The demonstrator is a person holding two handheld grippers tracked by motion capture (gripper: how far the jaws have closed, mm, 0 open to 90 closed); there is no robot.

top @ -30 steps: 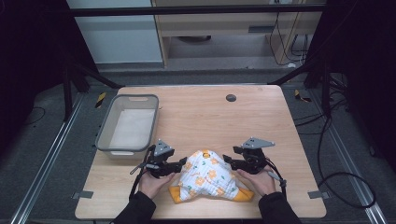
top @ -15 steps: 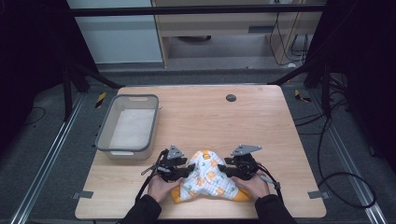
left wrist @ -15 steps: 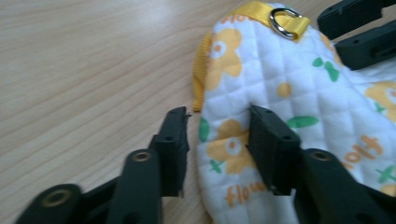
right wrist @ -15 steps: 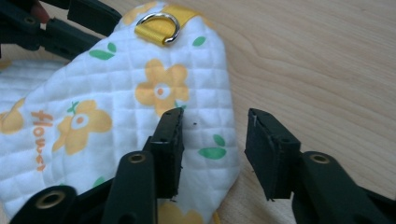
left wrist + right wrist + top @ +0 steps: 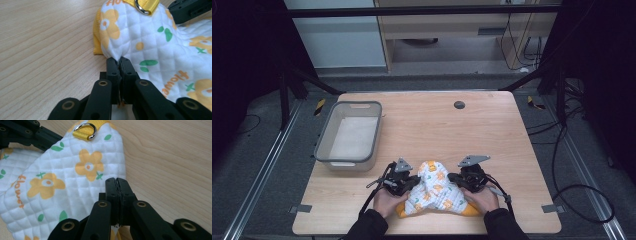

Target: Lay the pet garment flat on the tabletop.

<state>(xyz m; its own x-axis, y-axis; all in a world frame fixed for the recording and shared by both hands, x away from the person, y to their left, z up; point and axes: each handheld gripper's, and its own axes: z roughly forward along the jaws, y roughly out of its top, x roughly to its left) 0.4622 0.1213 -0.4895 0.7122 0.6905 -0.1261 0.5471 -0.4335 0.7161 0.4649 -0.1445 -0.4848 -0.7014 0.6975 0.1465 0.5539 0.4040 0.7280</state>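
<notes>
A white quilted cloth (image 5: 435, 192) with yellow flowers, yellow trim and a metal D-ring (image 5: 85, 130) lies bunched into a peak near the table's front edge. My left gripper (image 5: 413, 181) is shut on its left edge; in the left gripper view the jaws (image 5: 119, 62) pinch the quilted fabric (image 5: 155, 47). My right gripper (image 5: 454, 178) is shut on the cloth's right edge, with the closed jaws (image 5: 116, 182) against the fabric (image 5: 62, 182). A hand holds each gripper from below.
A grey plastic bin (image 5: 326, 137) stands on the left of the wooden table (image 5: 452, 130), a little behind my left gripper. A small dark round hole (image 5: 459, 104) sits near the table's far edge.
Both grippers have moved inward toward each other with the cloth's edges in them. The cloth has narrowed and risen into a peak between them.
</notes>
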